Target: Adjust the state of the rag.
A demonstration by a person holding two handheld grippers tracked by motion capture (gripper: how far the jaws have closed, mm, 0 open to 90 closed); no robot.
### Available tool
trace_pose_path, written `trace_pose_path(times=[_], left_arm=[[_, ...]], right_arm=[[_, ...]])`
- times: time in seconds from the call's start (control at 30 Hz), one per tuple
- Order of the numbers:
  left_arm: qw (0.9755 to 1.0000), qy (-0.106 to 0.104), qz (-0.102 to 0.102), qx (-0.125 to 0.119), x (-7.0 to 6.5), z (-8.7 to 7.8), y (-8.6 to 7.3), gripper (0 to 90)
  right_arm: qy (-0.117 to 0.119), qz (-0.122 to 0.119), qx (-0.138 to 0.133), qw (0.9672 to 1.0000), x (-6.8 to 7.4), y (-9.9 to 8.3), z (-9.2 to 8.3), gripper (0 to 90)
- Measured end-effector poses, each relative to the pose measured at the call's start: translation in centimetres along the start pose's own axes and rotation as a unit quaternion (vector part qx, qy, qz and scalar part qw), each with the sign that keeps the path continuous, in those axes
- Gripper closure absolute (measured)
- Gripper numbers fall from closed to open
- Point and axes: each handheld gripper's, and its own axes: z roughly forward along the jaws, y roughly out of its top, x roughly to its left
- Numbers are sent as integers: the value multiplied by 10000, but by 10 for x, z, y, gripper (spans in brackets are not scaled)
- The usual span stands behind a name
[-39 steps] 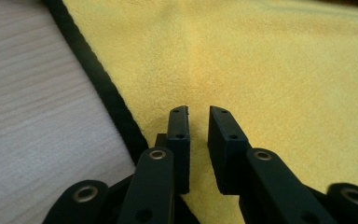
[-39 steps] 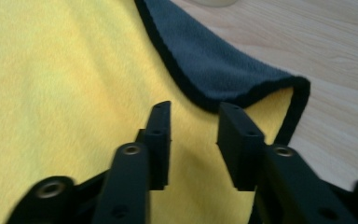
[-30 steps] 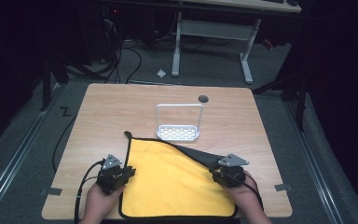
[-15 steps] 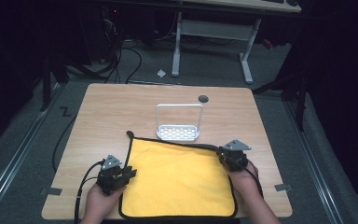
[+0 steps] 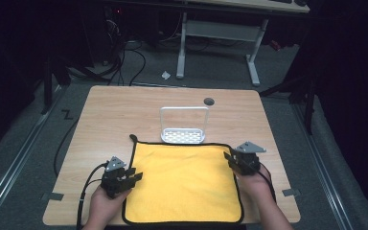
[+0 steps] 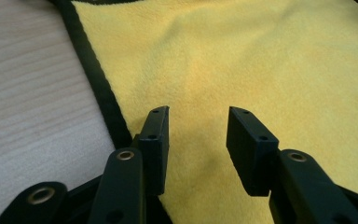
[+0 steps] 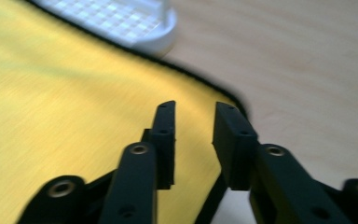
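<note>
A yellow cloth point(image 5: 184, 182) with a dark sewn border lies spread flat on the wooden bench point(image 5: 124, 110), on the half nearest the person. Its far edge runs just in front of a small white rack point(image 5: 183, 125), a perforated base with an upright frame, which stands near the middle of the bench. A short dark loop sticks out from the cloth's far left corner.

The left gripper point(image 5: 135, 176) sits at the cloth's left edge, about halfway along it, held in the person's left hand point(image 5: 103, 206). In the left gripper view its jaws stand moderately apart over the yellow fabric, just inside the dark border, and nothing is pinched between them; they have just been opening.

The right gripper point(image 5: 230, 158) is at the cloth's far right corner, in the person's right hand point(image 5: 254, 184). In the right gripper view its jaws stand narrowly apart above the corner's dark border, with the white rack beyond them, and the gap between them looks empty; they have just been opening a little. That view is blurred, so whether the tips touch the cloth cannot be told.

A dark round hole point(image 5: 209, 101) marks the bench behind the rack.
</note>
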Motion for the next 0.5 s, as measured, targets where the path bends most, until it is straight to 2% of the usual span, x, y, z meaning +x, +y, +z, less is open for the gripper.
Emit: trace_pose_path(times=[0.07, 0.13, 0.2, 0.27, 0.33, 0.37, 0.5], left_arm=[[10000, 69, 71, -7, -3, 3, 2, 601], [9999, 138, 64, -21, -2, 6, 4, 645], [9994, 342, 44, -4, -1, 10, 5, 753], [9992, 387, 63, 15, -1, 14, 4, 801], [9993, 361, 126, 56, -6, 17, 6, 809], [9993, 336, 180, 67, -9, 18, 7, 809], [9993, 139, 337, 101, -23, 27, 9, 805]], right_arm=[[193, -24, 84, 9998, 6, -13, -5, 801], [364, -97, 253, 9990, 16, -26, -8, 831], [475, -278, 392, 9977, 26, -34, -9, 845], [407, -425, 465, 9972, 29, -35, -8, 845], [341, -476, 525, 9969, 27, -37, -4, 848], [331, -430, 530, 9971, 24, -37, -3, 849], [27, -212, 527, 9984, 5, -38, -2, 850]])
